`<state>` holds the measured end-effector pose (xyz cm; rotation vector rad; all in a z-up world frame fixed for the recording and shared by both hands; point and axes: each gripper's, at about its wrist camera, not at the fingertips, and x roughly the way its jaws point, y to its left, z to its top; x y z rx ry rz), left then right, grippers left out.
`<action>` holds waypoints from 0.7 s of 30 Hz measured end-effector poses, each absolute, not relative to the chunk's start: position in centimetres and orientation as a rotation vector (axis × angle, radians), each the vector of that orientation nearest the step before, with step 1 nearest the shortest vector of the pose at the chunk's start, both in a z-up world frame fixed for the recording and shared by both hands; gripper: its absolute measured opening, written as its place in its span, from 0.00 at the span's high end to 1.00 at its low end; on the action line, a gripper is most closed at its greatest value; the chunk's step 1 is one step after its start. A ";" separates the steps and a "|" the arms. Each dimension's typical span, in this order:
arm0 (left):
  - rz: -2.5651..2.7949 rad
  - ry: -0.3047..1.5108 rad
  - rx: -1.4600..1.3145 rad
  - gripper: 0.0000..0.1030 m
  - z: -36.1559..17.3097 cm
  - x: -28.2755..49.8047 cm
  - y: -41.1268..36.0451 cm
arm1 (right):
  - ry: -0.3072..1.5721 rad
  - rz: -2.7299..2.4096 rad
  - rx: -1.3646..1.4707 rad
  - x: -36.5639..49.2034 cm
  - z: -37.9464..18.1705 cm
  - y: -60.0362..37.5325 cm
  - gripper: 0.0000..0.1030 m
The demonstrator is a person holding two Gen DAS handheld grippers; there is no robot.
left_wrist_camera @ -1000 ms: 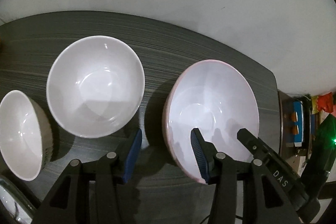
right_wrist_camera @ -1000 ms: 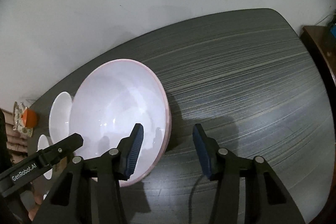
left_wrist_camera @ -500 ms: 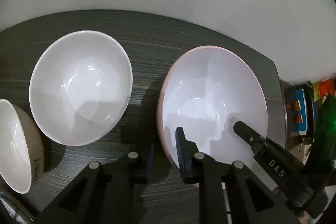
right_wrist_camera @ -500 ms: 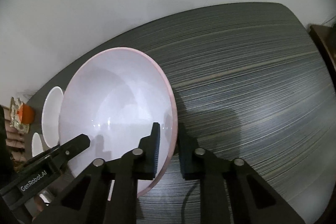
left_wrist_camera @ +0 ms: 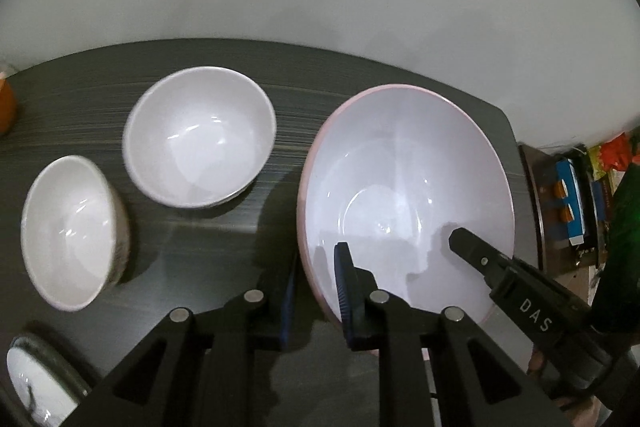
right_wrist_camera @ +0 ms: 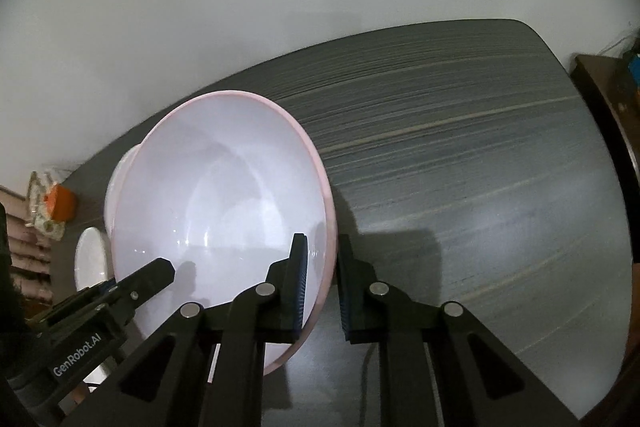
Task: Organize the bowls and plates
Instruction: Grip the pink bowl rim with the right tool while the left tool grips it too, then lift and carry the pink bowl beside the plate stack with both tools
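Both tongs are clenched on the pink bowl's point(left_wrist_camera: 404, 195) rim: the left tongs point(left_wrist_camera: 316, 291) pinch its left edge, the right tongs point(right_wrist_camera: 322, 287) its right edge, so the bowl hangs between them, seemingly just off the table point(right_wrist_camera: 460, 167). The smooth rim could slip if either pair loosens or the hands drift apart, tipping it. Bowls counted: one pink, two white ones point(left_wrist_camera: 200, 135) left of the left tongs, perhaps a fourth dish at the frame's corner.

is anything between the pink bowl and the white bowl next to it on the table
Nothing visible does. Only bare dark table lies between the pink bowl and the nearest white bowl. Both grippers, left gripper and right gripper, are clamped on the pink bowl's rim.
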<state>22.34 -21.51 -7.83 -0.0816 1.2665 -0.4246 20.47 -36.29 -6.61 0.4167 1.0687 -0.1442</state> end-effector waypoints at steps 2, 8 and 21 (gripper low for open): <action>-0.417 1.259 -0.083 0.83 -7.0 21.4 -20.5 | 1.067 -0.125 0.420 19.5 -5.9 -35.4 0.86; -0.384 1.241 -0.072 0.83 -5.4 17.5 -17.7 | 1.065 -0.102 0.419 16.7 -4.5 -32.6 0.86; -0.357 1.208 -0.069 0.83 -3.2 9.5 -10.6 | 1.067 -0.034 0.452 9.1 -4.2 -26.0 0.85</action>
